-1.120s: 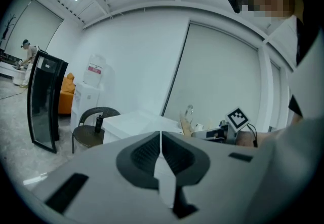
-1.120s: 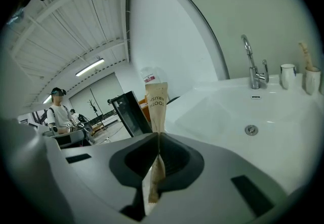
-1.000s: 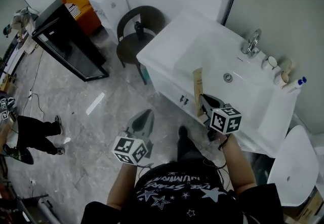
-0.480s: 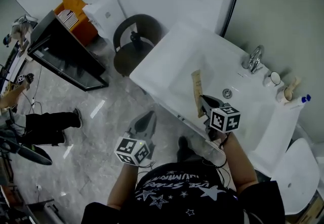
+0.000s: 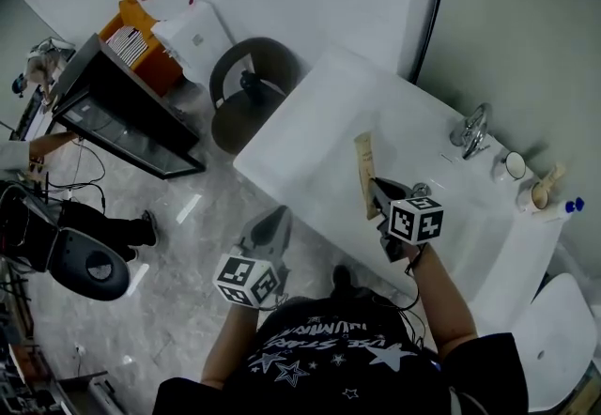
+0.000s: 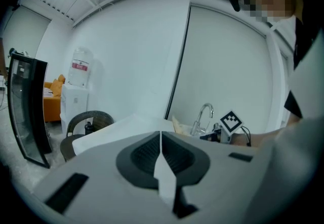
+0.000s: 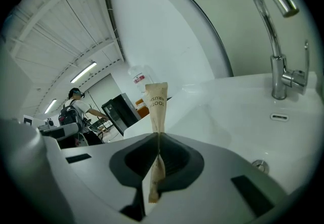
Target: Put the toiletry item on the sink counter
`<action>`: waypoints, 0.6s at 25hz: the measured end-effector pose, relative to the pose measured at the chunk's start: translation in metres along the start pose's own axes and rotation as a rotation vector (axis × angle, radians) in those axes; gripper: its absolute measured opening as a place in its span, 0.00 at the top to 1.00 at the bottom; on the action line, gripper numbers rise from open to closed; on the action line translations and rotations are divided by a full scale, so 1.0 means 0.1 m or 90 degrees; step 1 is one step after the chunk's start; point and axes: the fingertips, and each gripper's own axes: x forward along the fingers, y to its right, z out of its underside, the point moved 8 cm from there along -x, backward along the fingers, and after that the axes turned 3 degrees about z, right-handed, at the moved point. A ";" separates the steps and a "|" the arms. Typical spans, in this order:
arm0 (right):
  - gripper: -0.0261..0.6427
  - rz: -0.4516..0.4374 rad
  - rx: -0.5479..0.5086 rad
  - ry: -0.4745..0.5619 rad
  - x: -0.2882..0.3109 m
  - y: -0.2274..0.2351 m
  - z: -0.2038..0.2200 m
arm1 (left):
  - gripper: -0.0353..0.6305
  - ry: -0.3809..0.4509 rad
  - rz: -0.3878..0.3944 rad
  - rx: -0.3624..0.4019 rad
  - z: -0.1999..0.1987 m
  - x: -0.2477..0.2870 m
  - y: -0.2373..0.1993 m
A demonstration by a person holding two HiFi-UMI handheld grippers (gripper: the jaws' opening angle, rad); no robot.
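Note:
My right gripper (image 5: 377, 188) is shut on a flat tan toothbrush packet (image 5: 363, 169), which sticks out past its jaws above the left part of the white sink's basin (image 5: 451, 216). In the right gripper view the packet (image 7: 156, 106) stands upright, pinched between the closed jaws of the right gripper (image 7: 158, 139), with the chrome faucet (image 7: 276, 40) beyond on the right. My left gripper (image 5: 275, 216) hangs over the floor in front of the sink counter (image 5: 300, 131). Its jaws meet in the left gripper view (image 6: 161, 139) with nothing between them.
A faucet (image 5: 470, 130), two cups (image 5: 512, 164) and a blue-capped bottle (image 5: 568, 207) line the sink's back edge. A dark round chair (image 5: 249, 89) stands left of the sink, with a black cabinet (image 5: 122, 108) and a water dispenser (image 5: 188, 23) beyond. A person stands at the far left.
The sink has drawn closer and slid under the right gripper, so the packet now hangs over the basin instead of its front edge. Both grippers' jaws stay as they were.

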 end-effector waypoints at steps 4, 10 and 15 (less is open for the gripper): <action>0.93 0.005 -0.021 -0.013 0.05 0.06 0.00 | 0.91 -0.015 0.004 -0.004 0.02 0.10 0.02; 0.93 0.020 -0.014 -0.006 0.02 0.14 0.02 | 0.91 -0.029 0.016 -0.009 0.01 0.23 0.03; 0.93 0.048 0.008 -0.001 -0.01 0.28 0.07 | 0.91 -0.042 0.055 0.007 -0.05 0.50 0.02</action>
